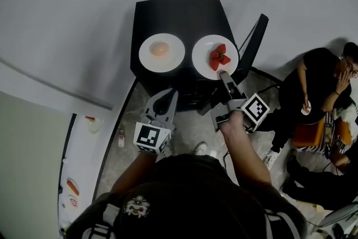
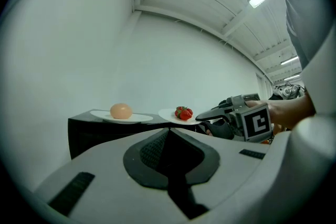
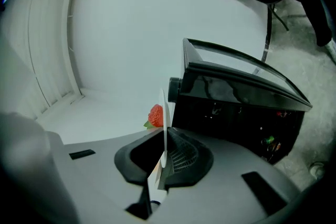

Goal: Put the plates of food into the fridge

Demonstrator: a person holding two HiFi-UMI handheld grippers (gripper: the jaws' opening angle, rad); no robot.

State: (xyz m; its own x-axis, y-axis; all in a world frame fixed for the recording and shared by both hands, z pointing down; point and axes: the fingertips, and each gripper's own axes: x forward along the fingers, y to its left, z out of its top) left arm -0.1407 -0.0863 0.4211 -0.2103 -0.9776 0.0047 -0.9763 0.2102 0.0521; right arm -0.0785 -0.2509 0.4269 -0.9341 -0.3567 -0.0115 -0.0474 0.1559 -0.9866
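Against a white wall, a black fridge [image 1: 168,17] with its door open carries two plates on top: one plate [image 1: 146,56] holds a pale round lump [image 1: 160,49], the right claw [image 1: 223,73] pinches the strawberry plate [image 1: 200,59] by its near rim, and the left claw [image 1: 169,95] hangs pressed together, empty.

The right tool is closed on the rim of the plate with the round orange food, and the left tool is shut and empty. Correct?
No. The right tool is closed on the rim of the strawberry plate, not the other one, as the right gripper view shows. The left tool is shut and empty.
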